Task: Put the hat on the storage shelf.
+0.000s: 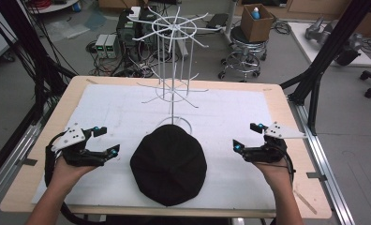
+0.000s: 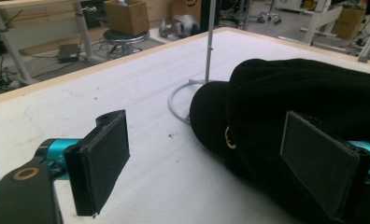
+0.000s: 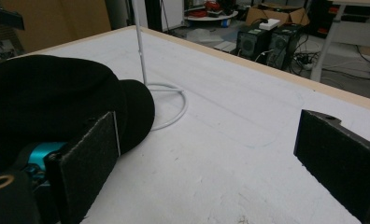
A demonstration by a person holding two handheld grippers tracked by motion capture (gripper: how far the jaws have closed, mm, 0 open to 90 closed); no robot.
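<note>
Approach step, by the look of it: one black cap [image 1: 168, 164] lies flat on the white mat [image 1: 230, 112], brim toward the base of the one wire rack [image 1: 173, 70], w/ left gripper [image 1: 100, 140] and right gripper [image 1: 246, 137] flanking it, both jaws wide apart, nothing held. Next move likely calls for both closing in on the cap's edges. Count: 1 cap, 1 rack, 2 grippers.

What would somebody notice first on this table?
The big black cap lying flat in the middle of the white mat, its brim over the ring foot of a tall white wire rack behind it. On either side waits an open claw: the left claw and the right claw.
</note>
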